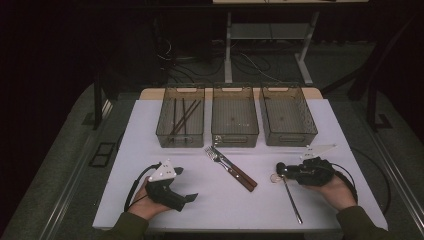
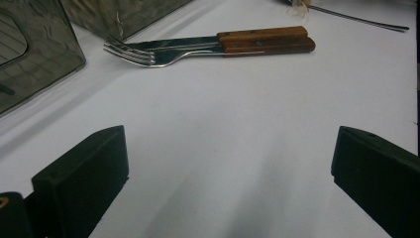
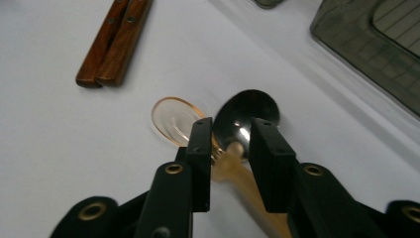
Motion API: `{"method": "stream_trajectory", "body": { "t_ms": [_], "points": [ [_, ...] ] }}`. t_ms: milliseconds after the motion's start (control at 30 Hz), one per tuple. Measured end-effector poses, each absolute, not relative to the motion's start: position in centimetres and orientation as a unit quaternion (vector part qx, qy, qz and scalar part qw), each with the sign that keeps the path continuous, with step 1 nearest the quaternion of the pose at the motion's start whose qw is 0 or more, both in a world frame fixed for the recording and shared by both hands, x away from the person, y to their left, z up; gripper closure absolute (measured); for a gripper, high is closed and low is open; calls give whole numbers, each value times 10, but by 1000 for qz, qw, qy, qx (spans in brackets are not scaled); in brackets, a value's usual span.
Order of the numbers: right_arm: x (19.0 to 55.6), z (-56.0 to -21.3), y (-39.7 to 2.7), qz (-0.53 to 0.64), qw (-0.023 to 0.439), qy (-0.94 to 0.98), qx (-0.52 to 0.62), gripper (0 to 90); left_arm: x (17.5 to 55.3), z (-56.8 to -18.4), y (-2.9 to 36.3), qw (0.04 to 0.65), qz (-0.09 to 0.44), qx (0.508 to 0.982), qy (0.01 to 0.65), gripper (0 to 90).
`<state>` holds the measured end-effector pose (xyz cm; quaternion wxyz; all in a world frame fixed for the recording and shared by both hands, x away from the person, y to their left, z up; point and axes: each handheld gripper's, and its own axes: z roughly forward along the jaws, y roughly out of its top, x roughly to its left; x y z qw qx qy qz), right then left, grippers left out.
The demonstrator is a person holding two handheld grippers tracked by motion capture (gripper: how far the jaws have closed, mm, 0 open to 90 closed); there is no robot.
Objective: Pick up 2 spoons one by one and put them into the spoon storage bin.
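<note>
The right gripper (image 3: 227,144) hovered at the counter's (image 1: 210,200) near right, jaws narrowly parted astride the necks of a dark metal spoon (image 3: 247,116) and a clear amber plastic spoon (image 3: 174,119), neither visibly clamped. The left gripper (image 2: 228,163) gaped wide, empty.

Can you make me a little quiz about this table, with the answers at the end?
1. What lies in the left bin? A: spoons. B: dark sticks. C: forks.
2. True or false: the fork and the knife lie side by side, with their wooden handles together.
3. Which claw has the necks of the metal spoon and the amber spoon between its jaws?
Key: 1: B. 2: true. 3: the right claw.
</note>
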<state>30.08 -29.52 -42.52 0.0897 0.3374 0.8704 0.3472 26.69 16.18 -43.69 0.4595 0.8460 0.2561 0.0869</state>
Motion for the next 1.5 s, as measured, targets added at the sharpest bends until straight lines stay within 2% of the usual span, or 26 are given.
{"method": "stream_trajectory", "body": {
  "t_ms": [200, 500, 800, 1067, 1500],
  "points": [
    [309, -427, -299, 348, 78, 882, 307, 583, 267, -437, 161, 459, 86, 846, 257, 3],
    [313, -438, -295, 312, 71, 904, 282, 580, 267, -438, 161, 459, 86, 846, 256, 3],
    [308, -441, -293, 298, 84, 914, 263, 616, 267, -438, 161, 458, 85, 847, 255, 3],
    [304, -442, -292, 305, 78, 916, 249, 729, 267, -438, 161, 456, 84, 849, 253, 3],
    [303, -441, -293, 307, 79, 918, 239, 759, 267, -438, 161, 463, 82, 846, 252, 0]
  ]
}}
